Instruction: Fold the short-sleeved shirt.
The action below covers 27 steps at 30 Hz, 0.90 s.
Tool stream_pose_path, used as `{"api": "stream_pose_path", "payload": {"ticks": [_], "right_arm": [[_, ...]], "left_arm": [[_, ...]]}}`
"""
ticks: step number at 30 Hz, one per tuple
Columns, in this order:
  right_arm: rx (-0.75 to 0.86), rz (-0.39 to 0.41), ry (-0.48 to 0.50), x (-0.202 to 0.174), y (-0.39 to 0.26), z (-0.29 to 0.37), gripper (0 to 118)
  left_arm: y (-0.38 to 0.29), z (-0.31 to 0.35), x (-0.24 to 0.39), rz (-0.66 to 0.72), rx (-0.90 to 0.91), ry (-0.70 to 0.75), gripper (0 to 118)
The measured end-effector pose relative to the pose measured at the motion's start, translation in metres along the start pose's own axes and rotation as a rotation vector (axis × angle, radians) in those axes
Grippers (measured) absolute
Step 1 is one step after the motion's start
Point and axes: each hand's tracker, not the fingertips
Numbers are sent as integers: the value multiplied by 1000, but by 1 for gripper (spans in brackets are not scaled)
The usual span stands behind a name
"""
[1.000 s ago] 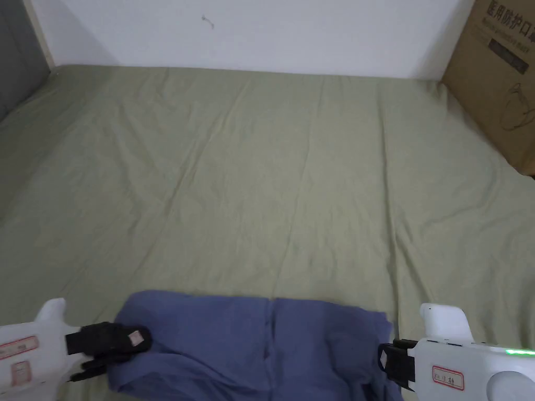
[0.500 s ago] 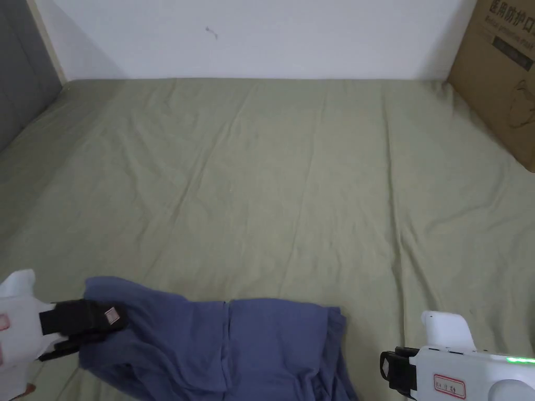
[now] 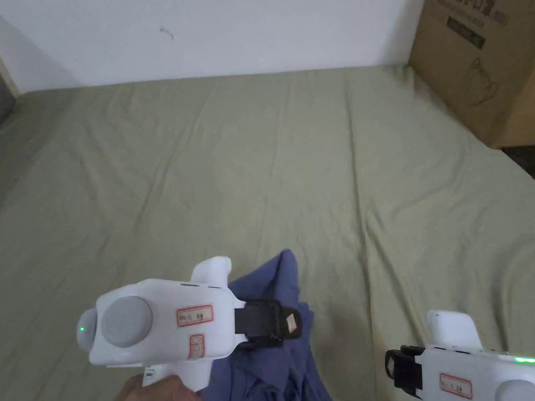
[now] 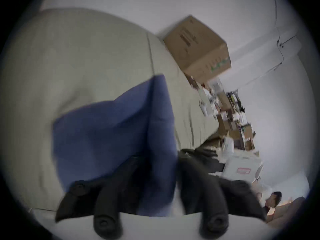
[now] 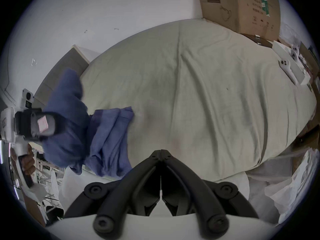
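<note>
An olive bed sheet [image 3: 313, 172] is covering the bed, running wrinkled to the white wall [image 3: 235, 36], cardboard box [image 3: 480, 62] sitting far right. Left gripper [image 3: 287, 326] is clamping the bunched blue shirt [image 3: 282, 292] at the near edge; right gripper [image 5: 160, 152] is sitting closed, holding nothing.

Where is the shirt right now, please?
In the head view the shirt is bunched at the bed's near edge, clamped in the left gripper, left of the right gripper.
</note>
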Motion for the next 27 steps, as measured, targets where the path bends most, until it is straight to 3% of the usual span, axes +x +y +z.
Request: {"api": "stream_pose_path", "payload": {"ticks": [1, 2, 3, 6, 8, 9, 11, 12, 15, 19, 27], "right_arm": [[-1, -9, -7, 5, -2, 2, 0], [-2, -16, -10, 9, -3, 3, 0], [-2, -26, -15, 13, -4, 5, 0], [5, -51, -29, 22, -6, 8, 0], [6, -64, -27, 25, -6, 6, 0], [6, -68, -27, 26, -6, 5, 0], [6, -71, -25, 25, -6, 3, 0], [5, -71, -22, 24, -6, 1, 0], [-2, -62, -5, 18, -6, -3, 0], [-10, -47, 7, 12, -8, -7, 0], [-11, -49, 5, 15, -9, -3, 0]], "left_arm": [[-5, -11, 3, -23, -36, 12, 93], [-7, -16, 5, -41, -33, 39, 109], [-8, -17, 5, -56, -21, 54, 114], [-5, -6, 0, -46, 10, 58, 110], [-3, 6, -11, -5, 43, 73, 99], [-3, 13, -16, 15, 73, 91, 85], [-5, 23, -31, 38, 100, 152, 28], [-7, 25, -39, 49, 110, 194, 8], [-16, 15, -67, 101, 75, 242, 5], [-25, 1, -74, 185, 68, 122, 5], [-25, -59, -27, 58, -57, 116, 4]]}}
